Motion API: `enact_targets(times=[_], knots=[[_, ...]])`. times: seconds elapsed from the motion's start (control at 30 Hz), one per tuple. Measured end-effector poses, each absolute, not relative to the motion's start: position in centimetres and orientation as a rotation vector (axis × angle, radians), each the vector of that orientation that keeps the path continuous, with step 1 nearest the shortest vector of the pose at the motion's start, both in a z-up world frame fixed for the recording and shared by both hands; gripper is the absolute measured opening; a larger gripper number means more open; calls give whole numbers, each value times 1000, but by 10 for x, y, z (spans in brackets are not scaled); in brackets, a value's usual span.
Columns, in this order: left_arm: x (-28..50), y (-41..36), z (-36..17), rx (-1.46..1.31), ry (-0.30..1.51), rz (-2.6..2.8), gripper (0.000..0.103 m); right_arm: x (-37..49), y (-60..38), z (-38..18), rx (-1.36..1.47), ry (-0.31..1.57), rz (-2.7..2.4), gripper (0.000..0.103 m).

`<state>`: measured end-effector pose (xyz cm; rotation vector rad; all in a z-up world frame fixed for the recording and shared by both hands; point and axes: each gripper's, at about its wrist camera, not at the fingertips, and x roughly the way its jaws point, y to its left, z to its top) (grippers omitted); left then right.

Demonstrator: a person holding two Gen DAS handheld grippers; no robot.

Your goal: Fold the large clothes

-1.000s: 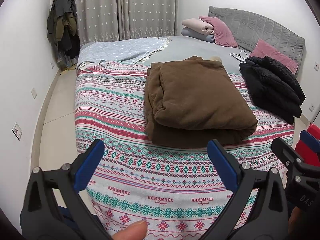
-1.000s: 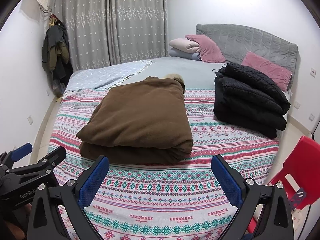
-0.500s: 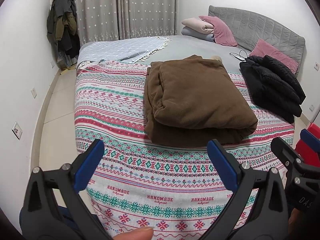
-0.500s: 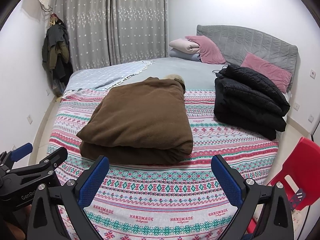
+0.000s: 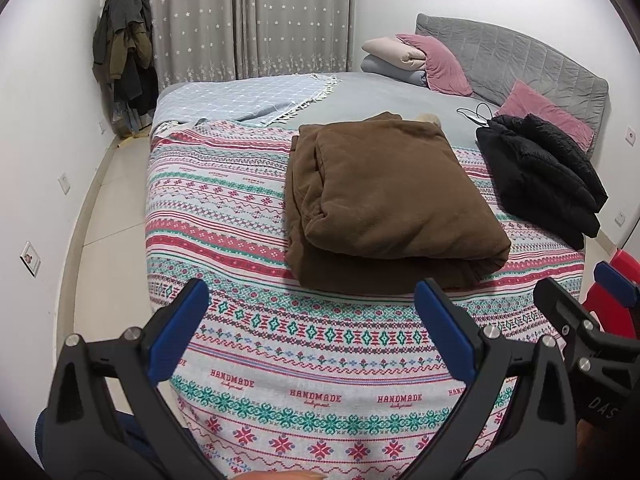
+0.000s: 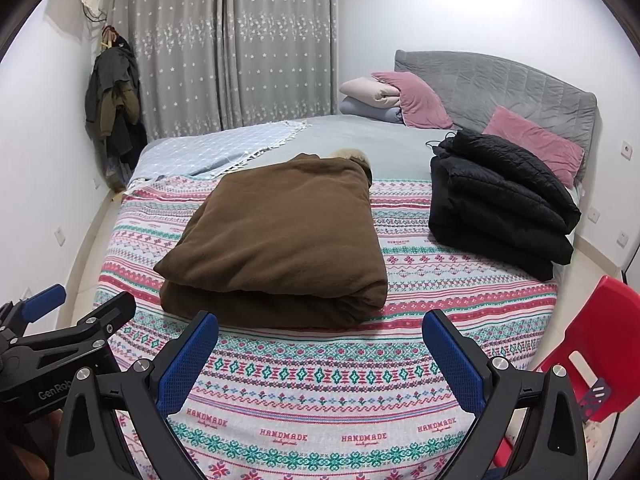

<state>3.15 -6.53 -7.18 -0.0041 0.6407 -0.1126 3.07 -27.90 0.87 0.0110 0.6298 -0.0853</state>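
Brown coat [image 5: 384, 204] [image 6: 280, 240] lies folded into a thick rectangular bundle near the middle of the bed, resting on the patterned blanket [image 5: 224, 216] [image 6: 420, 272]. Its long axis runs from the near edge of the bed toward the grey sheet [image 5: 384, 96] beyond, with the rounded fold facing the cameras and a pale fur trim [image 6: 352, 155] showing at the far end. Black jacket [image 5: 540, 176] [image 6: 500, 204], also folded, sits on the same blanket to the right of the coat, well apart from it. Left gripper [image 5: 310, 312] hovers above the near edge of the blanket, level and pointed at the coat, jaws spread wide, holding nothing. Right gripper [image 6: 320, 344] hovers just beside it at similar height, likewise aimed at the coat, jaws wide apart and empty. Neither gripper touches any fabric. Pink pillows [image 6: 416, 100] lean on the grey headboard [image 6: 500, 84]. A red chair [image 6: 592, 356] stands by the right side of the bed.
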Motion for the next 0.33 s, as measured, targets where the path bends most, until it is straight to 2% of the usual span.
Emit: enact_targets(times=[0.33], knots=[[32, -65, -72, -4, 638, -112, 102, 31, -280, 8, 11, 628, -88, 103]])
